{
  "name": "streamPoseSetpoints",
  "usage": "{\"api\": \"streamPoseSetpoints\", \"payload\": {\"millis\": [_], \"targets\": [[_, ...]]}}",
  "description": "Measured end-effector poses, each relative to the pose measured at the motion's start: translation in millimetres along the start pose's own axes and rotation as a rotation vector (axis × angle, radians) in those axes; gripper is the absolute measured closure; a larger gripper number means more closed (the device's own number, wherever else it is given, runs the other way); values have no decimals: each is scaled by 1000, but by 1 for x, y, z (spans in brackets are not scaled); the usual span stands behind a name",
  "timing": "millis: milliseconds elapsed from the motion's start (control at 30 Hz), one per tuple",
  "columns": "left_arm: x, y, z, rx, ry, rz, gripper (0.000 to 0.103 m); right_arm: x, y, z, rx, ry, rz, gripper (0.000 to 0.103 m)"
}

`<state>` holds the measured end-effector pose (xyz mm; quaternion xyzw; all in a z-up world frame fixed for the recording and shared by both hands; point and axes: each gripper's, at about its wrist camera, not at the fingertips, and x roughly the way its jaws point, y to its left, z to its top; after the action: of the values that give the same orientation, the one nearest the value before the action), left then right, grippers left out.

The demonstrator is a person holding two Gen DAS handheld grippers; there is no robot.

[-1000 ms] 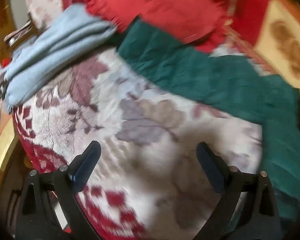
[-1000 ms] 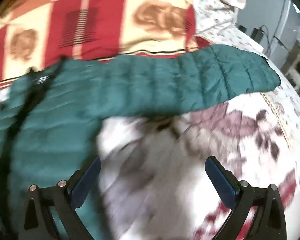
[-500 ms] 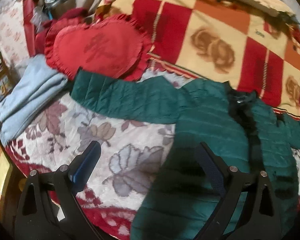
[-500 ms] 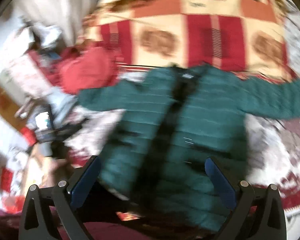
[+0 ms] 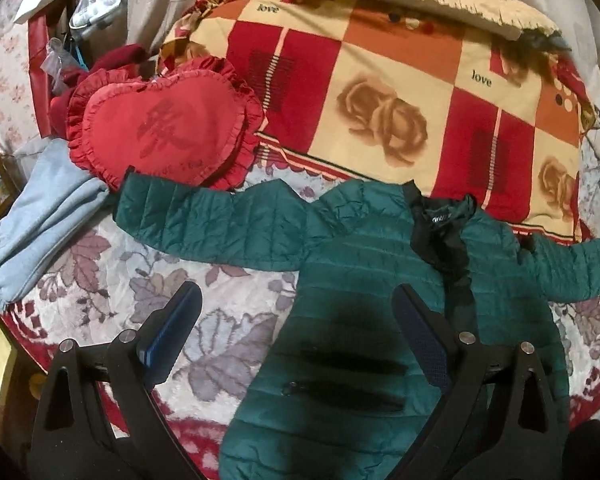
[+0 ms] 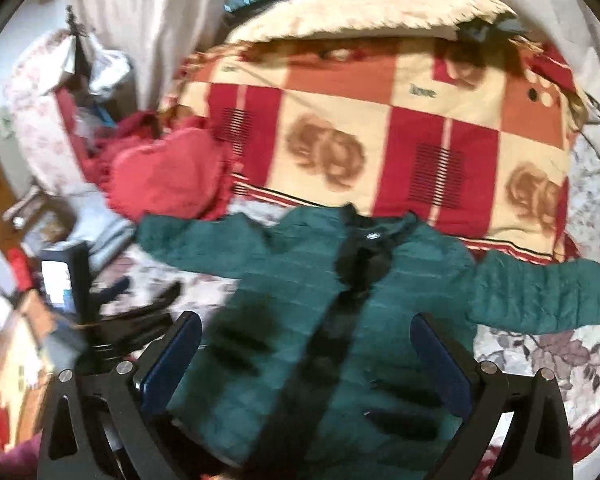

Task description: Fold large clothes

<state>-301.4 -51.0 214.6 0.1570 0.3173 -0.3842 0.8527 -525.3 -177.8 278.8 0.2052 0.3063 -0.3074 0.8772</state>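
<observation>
A dark green quilted jacket (image 5: 360, 280) lies flat and face up on the bed, sleeves stretched out to both sides, its black lining showing at the collar. The right wrist view shows the same jacket (image 6: 300, 280) with its dark front opening running down the middle. My left gripper (image 5: 296, 300) hangs open above the jacket's left side, nothing between its fingers. My right gripper (image 6: 306, 336) is open above the jacket's body and holds nothing. The other gripper (image 6: 140, 312) shows blurred at the left of the right wrist view.
A floral bedspread (image 5: 220, 320) covers the bed. Behind the jacket lie a red and cream checked quilt (image 5: 400, 100), a red heart-shaped cushion (image 5: 160, 128) and folded light blue cloth (image 5: 40, 216). Curtains (image 6: 148, 20) hang at the back. The bed's edge drops off at the left.
Both grippers have pulled back and risen from the sleeves. The views swung from close on the bedspread to take in the whole jacket. Both stayed open.
</observation>
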Motion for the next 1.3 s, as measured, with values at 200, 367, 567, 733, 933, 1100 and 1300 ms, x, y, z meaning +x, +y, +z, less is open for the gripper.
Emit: {"api": "streamPoseSetpoints", "payload": {"millis": [200,367,567,733,933,1100,1300], "targets": [[12,-21,1,13,9,-9,7,50,-40,-13,71,-17,-127,0],[17,-30,2,13,15,-22,7,70,-42,-21,66,-39,-203,0],[22,-44,2,26,20,-25,7,80,-38,-32,57,-56,-232,0],[22,-50,3,37,12,-28,7,85,-37,-34,51,-43,-228,0],[21,-54,3,36,3,-27,7,88,-36,-39,67,-42,-221,0],[23,-56,1,43,8,-26,7,90,-36,-42,73,-35,-223,0],[24,-57,0,39,8,-25,7,92,-37,-44,83,-28,-237,0]]}}
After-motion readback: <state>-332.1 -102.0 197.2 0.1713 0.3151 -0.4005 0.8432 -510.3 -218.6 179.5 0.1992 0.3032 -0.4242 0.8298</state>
